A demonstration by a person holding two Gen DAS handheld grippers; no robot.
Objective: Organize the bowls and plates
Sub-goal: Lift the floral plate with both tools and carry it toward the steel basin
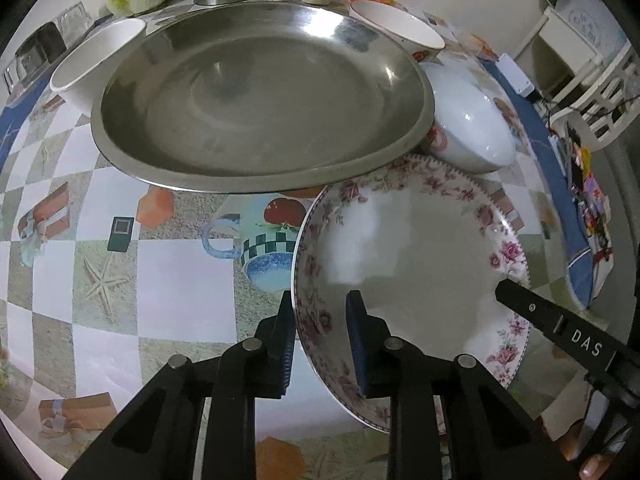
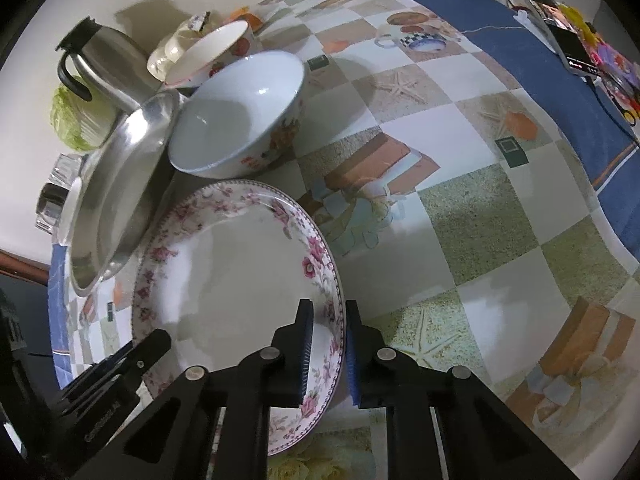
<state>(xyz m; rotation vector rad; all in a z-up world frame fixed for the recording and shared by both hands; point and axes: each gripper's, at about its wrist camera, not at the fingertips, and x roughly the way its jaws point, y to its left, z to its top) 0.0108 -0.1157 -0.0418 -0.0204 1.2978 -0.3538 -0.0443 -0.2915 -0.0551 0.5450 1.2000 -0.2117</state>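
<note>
Left wrist view: the round floral-rimmed white porcelain plate (image 1: 408, 264) is clamped at opposite rims by the left gripper (image 1: 320, 344) and right gripper (image 2: 326, 344). Lifting appears in hand; a level transfer onto the large stainless-steel dish (image 1: 260, 96) is probably required next.

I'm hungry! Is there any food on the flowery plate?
Empty. The flowery plate shows only its bare white middle; both grippers pinch its rim.

Steel pan (image 1: 260, 96) crowding bowl (image 1: 468, 120)
</note>
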